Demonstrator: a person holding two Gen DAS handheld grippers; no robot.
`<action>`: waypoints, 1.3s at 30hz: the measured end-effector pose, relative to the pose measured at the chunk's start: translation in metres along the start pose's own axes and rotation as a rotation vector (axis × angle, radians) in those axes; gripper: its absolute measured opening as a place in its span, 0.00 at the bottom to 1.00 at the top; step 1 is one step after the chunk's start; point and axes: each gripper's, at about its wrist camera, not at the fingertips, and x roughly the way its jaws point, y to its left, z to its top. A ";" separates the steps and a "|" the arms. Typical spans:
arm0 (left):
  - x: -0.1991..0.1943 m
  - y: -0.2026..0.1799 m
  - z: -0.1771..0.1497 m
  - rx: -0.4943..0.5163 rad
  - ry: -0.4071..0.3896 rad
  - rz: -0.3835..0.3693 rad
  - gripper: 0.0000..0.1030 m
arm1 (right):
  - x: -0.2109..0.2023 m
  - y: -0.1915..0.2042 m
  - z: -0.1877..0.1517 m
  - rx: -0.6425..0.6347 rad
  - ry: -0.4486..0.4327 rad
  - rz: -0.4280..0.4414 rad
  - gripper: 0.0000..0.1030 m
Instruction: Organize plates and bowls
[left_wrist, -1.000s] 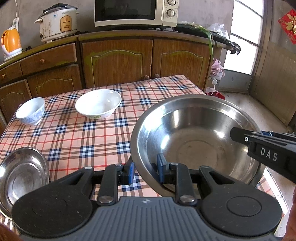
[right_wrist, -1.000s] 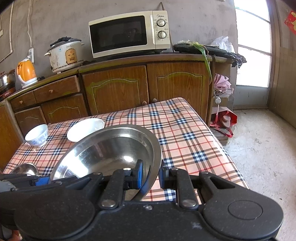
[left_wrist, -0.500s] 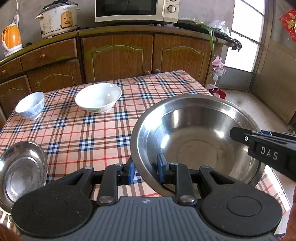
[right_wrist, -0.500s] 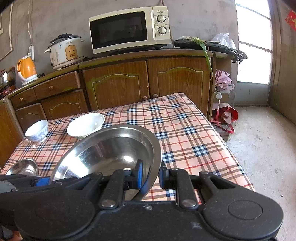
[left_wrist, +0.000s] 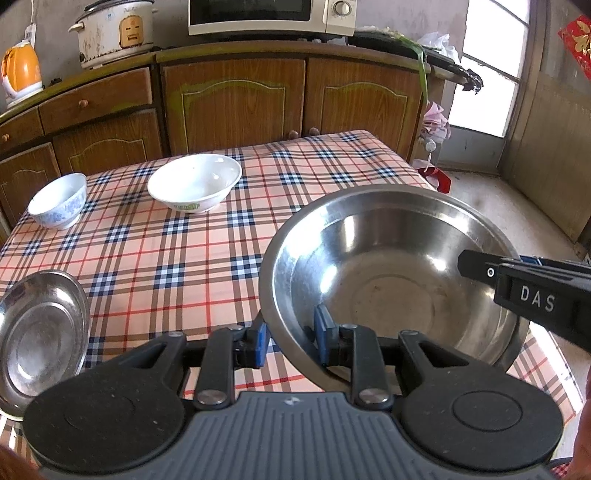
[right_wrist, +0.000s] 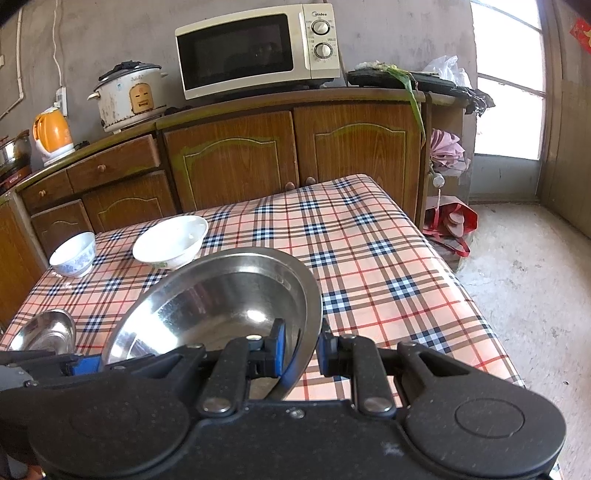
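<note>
Both claws clenched on opposite rims of a large, round stainless-steel basin (left_wrist: 391, 280), the left gripper (left_wrist: 288, 341) and right gripper (right_wrist: 299, 349) holding it above the near edge of the plaid-clothed table (left_wrist: 155, 254). Thin, stiff and probably slippery, it seemed best gripped by its rim.

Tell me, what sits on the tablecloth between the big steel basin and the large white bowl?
Nothing: in the left wrist view only bare checked tablecloth lies between the steel basin and the white bowl.

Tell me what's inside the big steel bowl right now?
Nothing: the big steel bowl shows only a bare, scuffed bottom. The left gripper's inner pad sits over a bit of its near wall.
</note>
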 end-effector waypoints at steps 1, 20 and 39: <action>0.000 0.000 0.000 0.001 0.001 0.001 0.25 | 0.000 0.000 -0.001 0.000 0.001 0.000 0.22; 0.004 -0.002 -0.006 0.008 0.023 0.000 0.26 | 0.004 -0.003 -0.011 0.006 0.020 0.001 0.22; 0.015 0.007 -0.009 0.011 0.053 0.024 0.26 | 0.020 0.000 -0.019 0.004 0.046 0.023 0.22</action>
